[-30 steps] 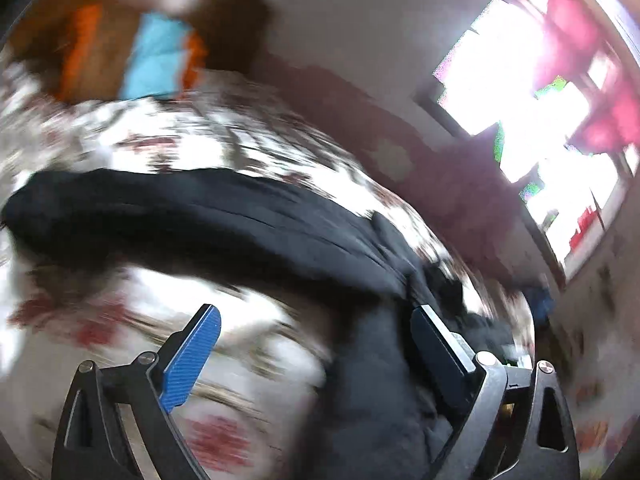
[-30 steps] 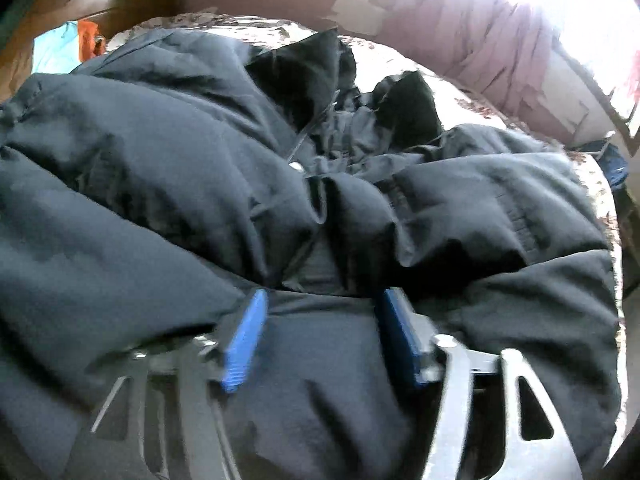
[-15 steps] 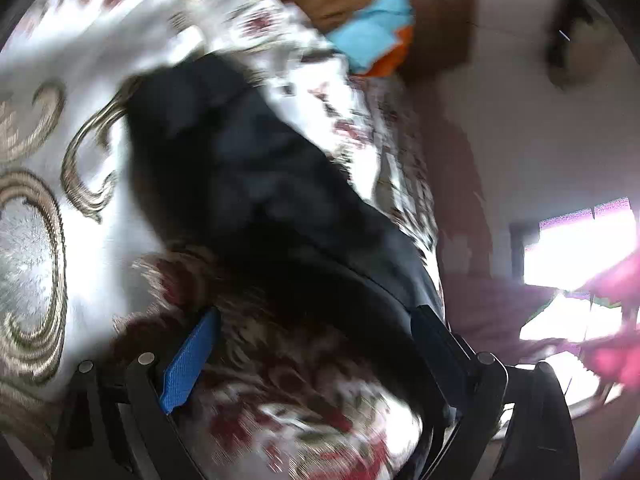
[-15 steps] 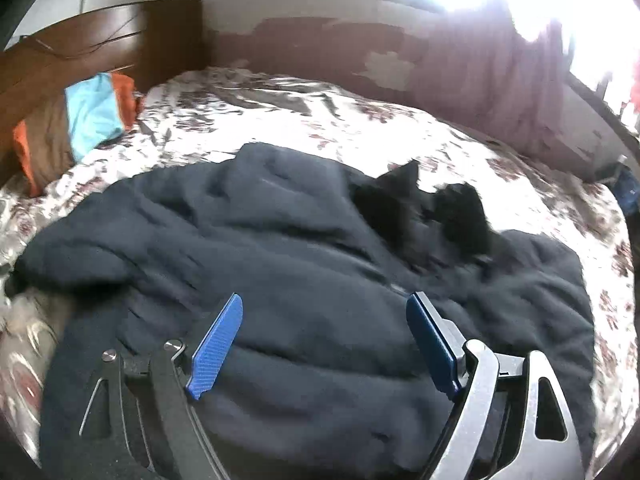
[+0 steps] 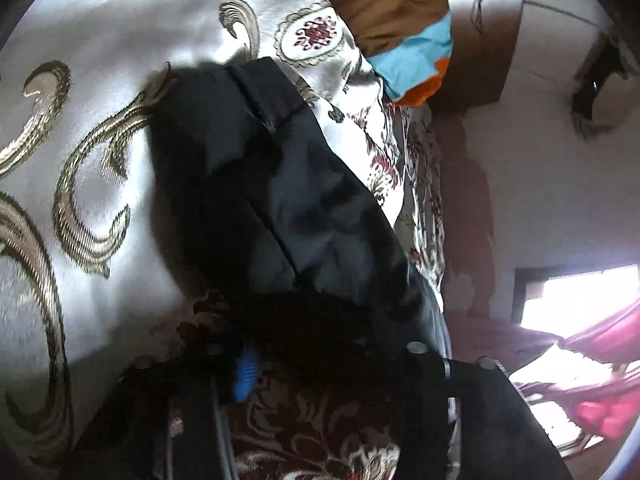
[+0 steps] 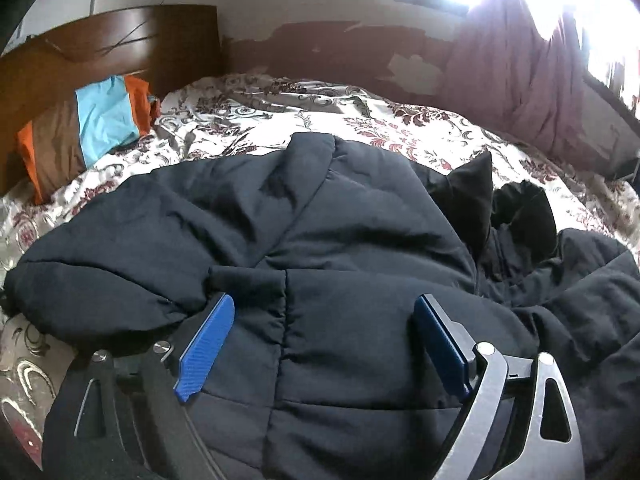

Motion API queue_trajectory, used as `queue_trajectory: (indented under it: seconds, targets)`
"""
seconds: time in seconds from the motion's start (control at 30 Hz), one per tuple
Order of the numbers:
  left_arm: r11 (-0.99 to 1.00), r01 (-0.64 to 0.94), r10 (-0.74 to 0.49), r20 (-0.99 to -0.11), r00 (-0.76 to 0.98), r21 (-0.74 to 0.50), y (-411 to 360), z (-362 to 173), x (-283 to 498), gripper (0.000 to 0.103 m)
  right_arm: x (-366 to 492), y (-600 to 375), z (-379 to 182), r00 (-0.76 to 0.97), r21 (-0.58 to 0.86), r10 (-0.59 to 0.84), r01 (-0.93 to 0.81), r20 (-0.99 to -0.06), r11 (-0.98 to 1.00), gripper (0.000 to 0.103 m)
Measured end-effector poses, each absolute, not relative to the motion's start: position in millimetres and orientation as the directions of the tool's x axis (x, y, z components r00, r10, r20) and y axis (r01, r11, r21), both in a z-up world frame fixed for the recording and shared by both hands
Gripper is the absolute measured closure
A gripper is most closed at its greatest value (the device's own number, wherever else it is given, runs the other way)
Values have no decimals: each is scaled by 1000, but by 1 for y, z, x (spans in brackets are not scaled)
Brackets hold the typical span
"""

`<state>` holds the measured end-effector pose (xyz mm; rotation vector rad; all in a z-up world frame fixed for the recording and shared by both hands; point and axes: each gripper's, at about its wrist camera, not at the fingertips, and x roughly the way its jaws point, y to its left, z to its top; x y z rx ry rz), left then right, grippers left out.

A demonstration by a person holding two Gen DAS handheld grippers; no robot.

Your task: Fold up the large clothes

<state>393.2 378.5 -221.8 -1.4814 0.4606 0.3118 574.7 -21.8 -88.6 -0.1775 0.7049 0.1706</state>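
Note:
A big black padded jacket (image 6: 340, 220) lies spread over the bed. In the left wrist view one of its sleeves (image 5: 280, 184) runs from the cuff at the top down into my left gripper (image 5: 320, 360). That gripper's jaws are closing, and dark sleeve fabric is bunched between them, half covering the blue pad (image 5: 245, 376). My right gripper (image 6: 320, 336) hovers over the jacket's body. Its jaws are opening wide; the blue pads (image 6: 206, 350) stand apart with nothing pinched between them. The collar and zip (image 6: 484, 240) lie to the right.
The bed has a white bedspread (image 6: 360, 120) with red and gold flowers. A brown, blue and orange pillow (image 6: 92, 128) leans on the wooden headboard (image 6: 120, 48). A wall and dark red curtain (image 6: 520, 80) close the far side under a bright window.
The left gripper rolled, dropped to the sleeve and closed on it. The right gripper drew back and up from the jacket and opened wider.

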Motion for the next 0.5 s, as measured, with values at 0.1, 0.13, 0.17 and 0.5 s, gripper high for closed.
queue_trajectory:
  seconds: [0.1,0.13,0.17,0.5]
  targets:
    - [85,-449,-48,-454,890,-889,384,-217,392,94,571,-23,-85,747,-113,97,-225,-657,968,15]
    - [93,-437,-31,-442,897,-895,385,-213,391,95,570,-22,-83,749,-123,95,-231,-655,965,15]
    - [112,-424,-6,-427,904,-899,385,-206,390,96,568,-22,-80,754,-137,93,-237,-651,962,15]
    - [701,-285,191,-214,958,-653,319,-38,380,98,499,-67,-17,849,-117,170,-260,-501,958,15]
